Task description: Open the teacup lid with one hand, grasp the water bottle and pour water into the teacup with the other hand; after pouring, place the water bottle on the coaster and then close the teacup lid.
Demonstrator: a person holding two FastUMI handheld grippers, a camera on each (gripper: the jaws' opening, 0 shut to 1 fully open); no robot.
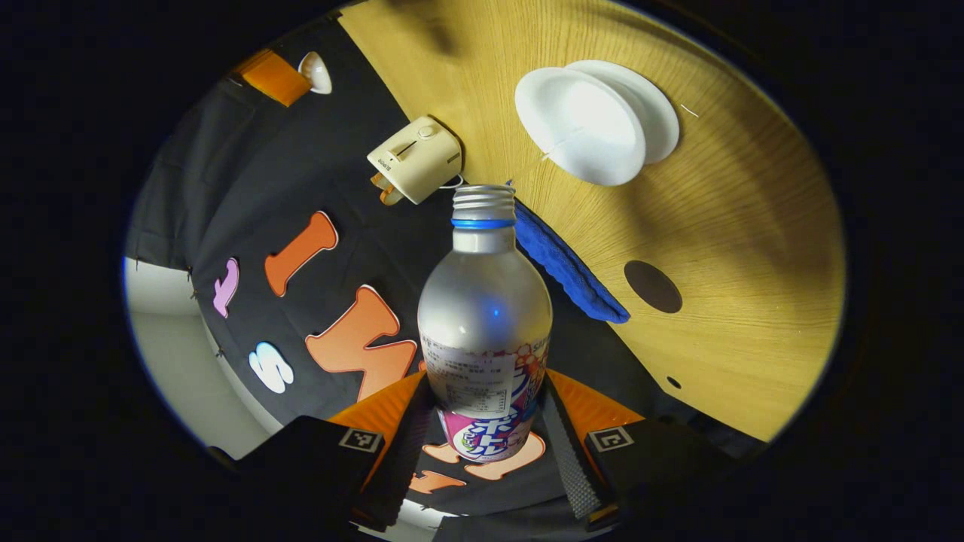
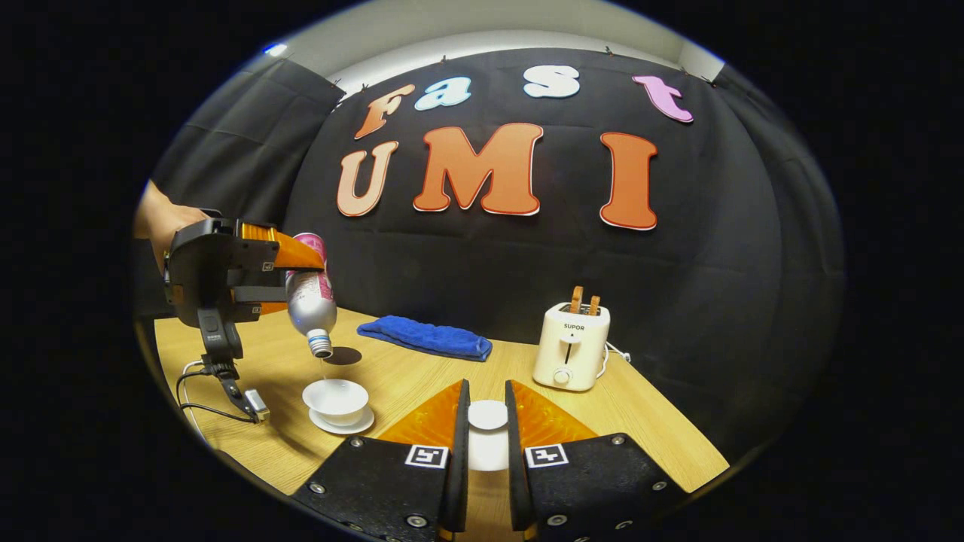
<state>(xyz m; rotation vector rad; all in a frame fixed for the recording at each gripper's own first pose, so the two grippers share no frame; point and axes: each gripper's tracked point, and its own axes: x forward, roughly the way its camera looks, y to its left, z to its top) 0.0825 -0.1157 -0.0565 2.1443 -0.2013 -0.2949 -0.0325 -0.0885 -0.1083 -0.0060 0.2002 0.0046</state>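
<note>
Silver metal water bottle (image 2: 310, 301) with a pink printed label and a bare threaded neck hangs tipped mouth-down over a small white porcelain teacup (image 2: 336, 397) on its white saucer (image 2: 343, 424), near the left end of the pale wooden worktop (image 2: 422, 384). The left hand-held gripper (image 1: 486, 440) is clenched on the bottle's labelled body, a finger pressing each side, and a person's hand (image 2: 154, 226) holds that gripper from the far left. In the right gripper view a thin thread of water seems to fall from the neck toward the open cup, though it is too fine to be sure. The right hand-held gripper (image 2: 486, 436) holds the round white teacup lid (image 2: 487, 415) between its two fingers, lifted clear and well to the right of the cup. So the lid is off, the bottle is grasped, and the pouring looks to be under way. Still left, by this judgement: righting the bottle, standing it on the dark round coaster (image 2: 343, 355) just beyond the cup, and setting the lid back on. A folded blue cloth (image 2: 425, 338) lies at the far edge of the worktop, and a cream toaster (image 2: 571, 346) with two slices showing stands to the right.
</note>
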